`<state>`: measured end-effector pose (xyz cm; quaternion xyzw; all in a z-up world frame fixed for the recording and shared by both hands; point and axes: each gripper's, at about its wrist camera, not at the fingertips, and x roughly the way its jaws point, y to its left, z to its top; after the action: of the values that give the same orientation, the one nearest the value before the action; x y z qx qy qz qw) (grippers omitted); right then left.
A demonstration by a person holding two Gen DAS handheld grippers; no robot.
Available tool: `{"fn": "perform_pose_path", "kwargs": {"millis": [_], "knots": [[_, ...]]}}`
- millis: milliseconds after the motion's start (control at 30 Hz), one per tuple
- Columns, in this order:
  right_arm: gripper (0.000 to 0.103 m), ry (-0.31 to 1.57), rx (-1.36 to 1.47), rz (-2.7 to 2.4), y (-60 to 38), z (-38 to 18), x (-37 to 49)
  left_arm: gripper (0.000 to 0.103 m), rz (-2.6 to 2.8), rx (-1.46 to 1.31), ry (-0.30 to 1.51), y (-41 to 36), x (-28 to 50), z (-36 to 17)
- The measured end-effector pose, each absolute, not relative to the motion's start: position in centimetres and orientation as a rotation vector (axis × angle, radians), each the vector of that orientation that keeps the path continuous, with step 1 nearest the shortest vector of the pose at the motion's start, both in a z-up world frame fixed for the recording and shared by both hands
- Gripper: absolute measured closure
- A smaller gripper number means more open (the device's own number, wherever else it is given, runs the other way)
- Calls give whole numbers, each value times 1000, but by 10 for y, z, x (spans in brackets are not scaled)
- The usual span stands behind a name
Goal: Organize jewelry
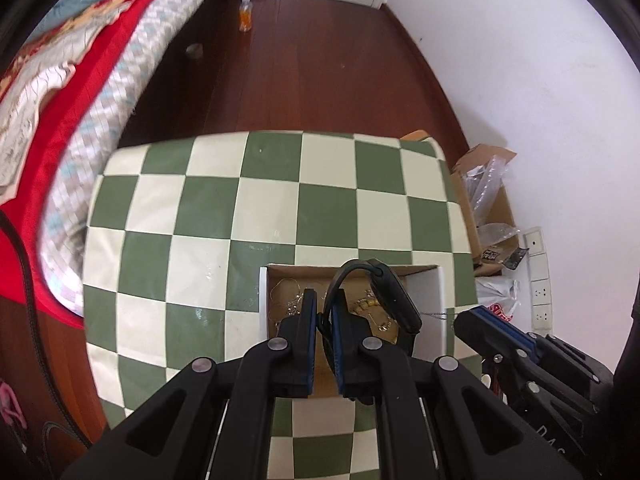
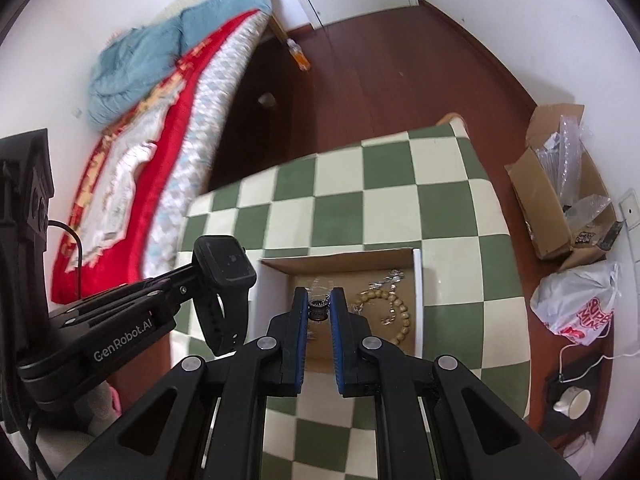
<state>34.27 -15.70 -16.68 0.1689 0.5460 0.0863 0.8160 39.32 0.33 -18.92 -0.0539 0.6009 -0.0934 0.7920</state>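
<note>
An open cardboard box (image 1: 442,292) (image 2: 417,280) lies on a green-and-cream checkered table (image 1: 224,216) (image 2: 400,184). It holds a tan bead bracelet (image 2: 396,312) (image 1: 372,304) and thin silver chains (image 2: 394,278) (image 1: 286,292). My left gripper (image 1: 324,308) is shut on the strap of a black smartwatch (image 1: 390,296) (image 2: 224,268), held above the box's left part. My right gripper (image 2: 319,304) is shut on a small dark beaded ring (image 2: 319,307), held over the box. The right gripper's tip (image 1: 484,324) shows right of the box in the left wrist view.
A bed with a red quilt (image 1: 60,120) (image 2: 168,120) stands left of the table. A brown cardboard box with plastic wrap (image 2: 560,192) (image 1: 488,200), a white plastic bag (image 2: 576,304) and a white cup (image 2: 574,400) lie on the wooden floor at right. An orange bottle (image 1: 245,14) stands far back.
</note>
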Motion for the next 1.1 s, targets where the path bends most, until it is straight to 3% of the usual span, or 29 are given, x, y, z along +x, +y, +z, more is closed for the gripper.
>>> {"fn": "perform_pose_path", "kwargs": {"millis": [233, 300, 333, 367, 400, 433, 500, 600, 700, 1100], "knots": [[91, 1221, 312, 158, -158, -199, 371, 90, -160, -105, 1370, 3, 408, -210], [90, 1248, 310, 160, -159, -204, 376, 78, -148, -90, 1343, 3, 406, -206], [90, 1271, 304, 159, -160, -208, 379, 57, -145, -85, 1332, 3, 406, -204], [88, 1279, 301, 154, -160, -210, 380, 25, -139, -82, 1321, 4, 406, -202], [78, 1285, 295, 149, -161, -211, 380, 14, -128, -75, 1307, 5, 405, -199], [58, 1292, 285, 140, -162, -212, 379, 10, -119, -71, 1296, 6, 404, -197], [33, 1301, 271, 121, -164, -212, 377, 10, -93, -42, 1278, 8, 402, -194], [30, 1304, 199, 72, -164, -209, 370, 0, -33, 23, 1259, 13, 397, -193], [3, 1316, 138, 36, -162, -210, 362, 0, 3, 39, 1246, 21, 385, -198], [0, 1319, 37, -72, -150, -237, 315, 0, 76, 80, 1198, 35, 325, -219]]}}
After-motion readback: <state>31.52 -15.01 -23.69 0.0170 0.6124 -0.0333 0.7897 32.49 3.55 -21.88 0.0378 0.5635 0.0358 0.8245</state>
